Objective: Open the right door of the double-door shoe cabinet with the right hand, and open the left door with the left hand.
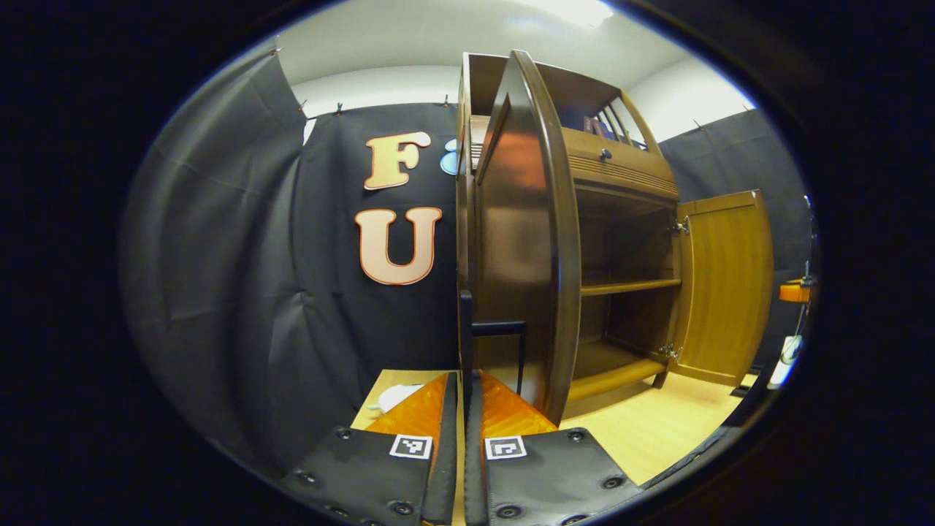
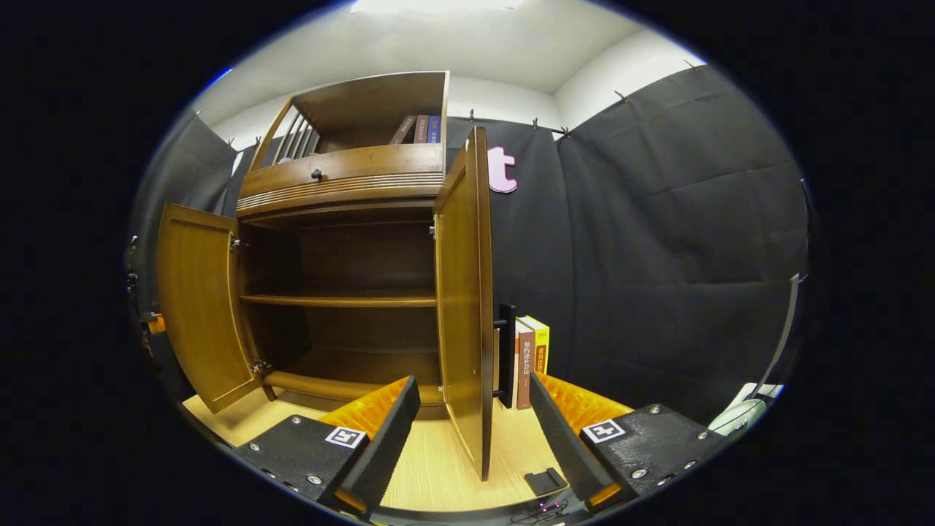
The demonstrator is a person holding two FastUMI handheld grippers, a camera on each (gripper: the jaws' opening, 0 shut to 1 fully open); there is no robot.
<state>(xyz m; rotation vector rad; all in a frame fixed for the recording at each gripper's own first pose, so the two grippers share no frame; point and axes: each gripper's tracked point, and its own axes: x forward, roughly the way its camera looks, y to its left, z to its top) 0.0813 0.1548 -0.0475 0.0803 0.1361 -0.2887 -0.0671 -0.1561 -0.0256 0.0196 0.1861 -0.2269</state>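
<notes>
Shoe cabinet [image 2: 343,256] is brown wood: dark glossy outside, warmer amber on the inner door faces [image 2: 197,307]. Door handle [image 2: 505,354] black. Both grippers [image 1: 461,409] [image 2: 471,431] have orange ribbed fingers, black pads, black-and-white square markers. Floor [image 2: 438,467] is pale striped wood. Books [image 2: 532,358] are red-brown and yellow. Wall cloth [image 2: 657,256] black.

left gripper view: close behind left door [image 1: 526,241] edge | right gripper view: near right door [image 2: 464,292] edge | shared: cabinet interior

The brown wooden shoe cabinet [image 2: 343,190] stands on the light floor with its right door [image 2: 464,292] and left door [image 2: 197,307] both swung open, exposing bare shelves [image 2: 340,299].
</notes>
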